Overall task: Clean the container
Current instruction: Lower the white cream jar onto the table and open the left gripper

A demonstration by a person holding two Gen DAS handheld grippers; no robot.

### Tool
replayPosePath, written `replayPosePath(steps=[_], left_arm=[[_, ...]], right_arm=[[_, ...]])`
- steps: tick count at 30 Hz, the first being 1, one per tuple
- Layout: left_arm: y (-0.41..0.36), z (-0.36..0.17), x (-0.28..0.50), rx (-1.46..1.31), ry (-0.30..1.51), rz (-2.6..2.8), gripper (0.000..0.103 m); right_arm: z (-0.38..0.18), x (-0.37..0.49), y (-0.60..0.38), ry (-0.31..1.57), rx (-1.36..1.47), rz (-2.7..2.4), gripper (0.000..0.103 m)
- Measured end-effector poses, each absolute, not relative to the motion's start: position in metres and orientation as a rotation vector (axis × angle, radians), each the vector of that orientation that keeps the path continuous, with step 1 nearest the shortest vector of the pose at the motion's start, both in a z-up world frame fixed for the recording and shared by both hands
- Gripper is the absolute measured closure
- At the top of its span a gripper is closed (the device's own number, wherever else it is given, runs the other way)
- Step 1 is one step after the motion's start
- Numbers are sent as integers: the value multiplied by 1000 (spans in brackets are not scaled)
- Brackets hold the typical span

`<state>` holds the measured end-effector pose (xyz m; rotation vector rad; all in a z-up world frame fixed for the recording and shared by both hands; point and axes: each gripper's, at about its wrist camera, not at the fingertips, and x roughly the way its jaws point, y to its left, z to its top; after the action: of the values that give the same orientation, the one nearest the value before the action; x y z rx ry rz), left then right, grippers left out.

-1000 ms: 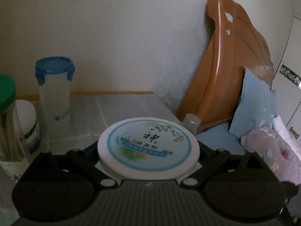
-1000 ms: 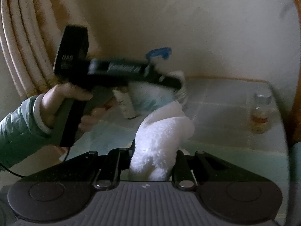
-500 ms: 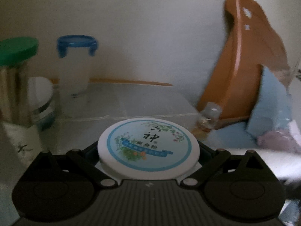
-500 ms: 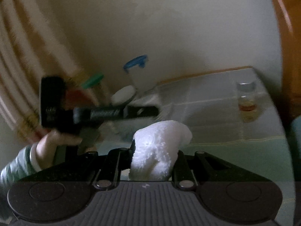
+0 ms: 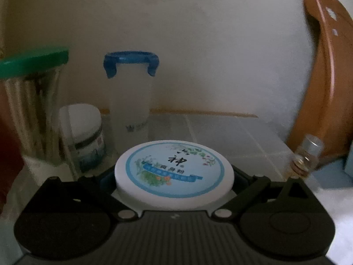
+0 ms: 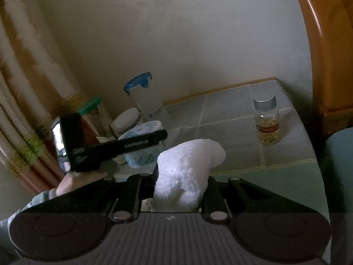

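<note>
Left wrist view: we see the left tool (image 5: 174, 176) clamped on a round white tin (image 5: 174, 172), its fingers pressing on either side of the tin's body below the lid. The lid faces up and carries a blue-ringed printed label. Ahead of this tool, on the tiled bench (image 5: 220, 132), stands a tall frosted tumbler (image 5: 131, 90) with a blue clip lid. To the tool's left of it sit a short white jar (image 5: 82, 132) and a clear jar with a green lid (image 5: 30, 101) holding sticks. Off to the tool's right, near the bench edge, stands a small glass bottle (image 5: 305, 156), blurred. Behind that rises a brown wooden headboard (image 5: 324, 77).

Right wrist view: we see the right tool (image 6: 181, 190) pinching a folded white cloth (image 6: 187, 170), which stands up between the nearly closed fingers. To this tool's left the other tool appears side-on, with the tin between its fingers, just above or at the bench; we cannot tell whether it touches. A hand (image 6: 66, 182) with a pale sleeve grips it from below. Cloth and tin are near but apart.
</note>
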<state>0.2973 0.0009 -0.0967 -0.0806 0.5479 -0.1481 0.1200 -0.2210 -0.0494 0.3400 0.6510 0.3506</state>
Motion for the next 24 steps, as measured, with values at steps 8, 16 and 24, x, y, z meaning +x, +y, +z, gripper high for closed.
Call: replayPosePath(steps=[8, 16, 24], left_arm=[[-1, -101, 323, -64, 537, -71, 5], [-6, -115, 328, -41, 556, -53, 5], [-12, -116, 327, -30, 553, -33, 5]], right_arm=[[-50, 121, -227, 653, 343, 327, 83], [-50, 123, -225, 658, 336, 332, 83], [-50, 124, -226, 661, 335, 327, 83]])
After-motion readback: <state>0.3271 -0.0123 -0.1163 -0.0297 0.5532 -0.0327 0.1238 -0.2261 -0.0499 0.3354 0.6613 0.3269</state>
